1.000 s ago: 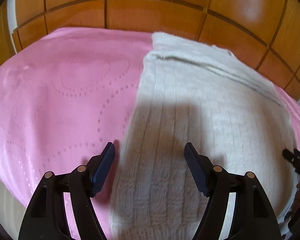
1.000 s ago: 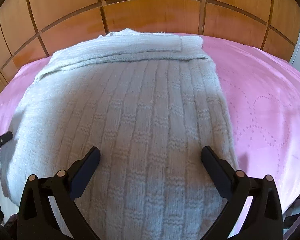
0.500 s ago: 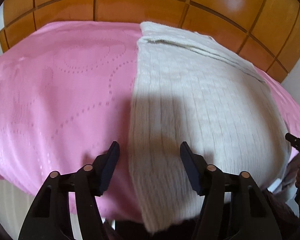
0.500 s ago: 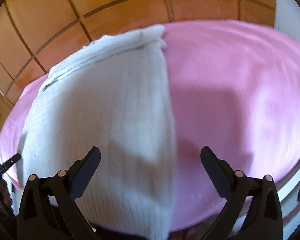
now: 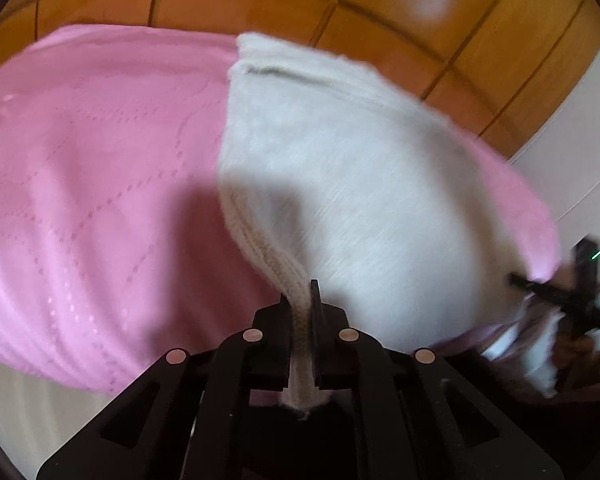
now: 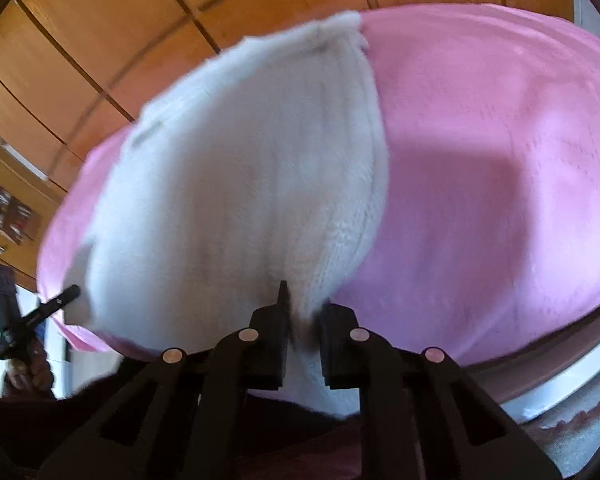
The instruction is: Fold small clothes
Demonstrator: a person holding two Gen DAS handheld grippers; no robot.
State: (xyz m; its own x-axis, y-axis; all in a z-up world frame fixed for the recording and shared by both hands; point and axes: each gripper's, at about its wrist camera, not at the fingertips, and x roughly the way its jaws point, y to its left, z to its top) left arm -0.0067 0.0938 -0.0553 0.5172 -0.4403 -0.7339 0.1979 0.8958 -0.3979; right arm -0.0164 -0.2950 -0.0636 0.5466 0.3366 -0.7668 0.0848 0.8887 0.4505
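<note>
A white knitted sweater (image 5: 360, 184) lies lengthwise on a pink blanket (image 5: 92, 184), its far end folded over near the wooden wall. My left gripper (image 5: 302, 308) is shut on the sweater's near left corner, the knit bunched between its jaws. My right gripper (image 6: 302, 312) is shut on the near right corner of the sweater (image 6: 236, 184), which lifts off the pink blanket (image 6: 500, 184). Each gripper shows at the edge of the other's view: the right gripper's tip (image 5: 556, 296) and the left gripper's tip (image 6: 32, 312). Both views are motion-blurred.
A wooden panelled wall (image 5: 340, 8) stands behind the bed and also shows in the right wrist view (image 6: 140, 32). The blanket's near edge (image 5: 60, 364) drops off to the floor. A white wall (image 5: 572, 152) is at the right.
Both grippers went from open over the sweater's near edge to shut on its near corners. The near hem has risen off the blanket.
</note>
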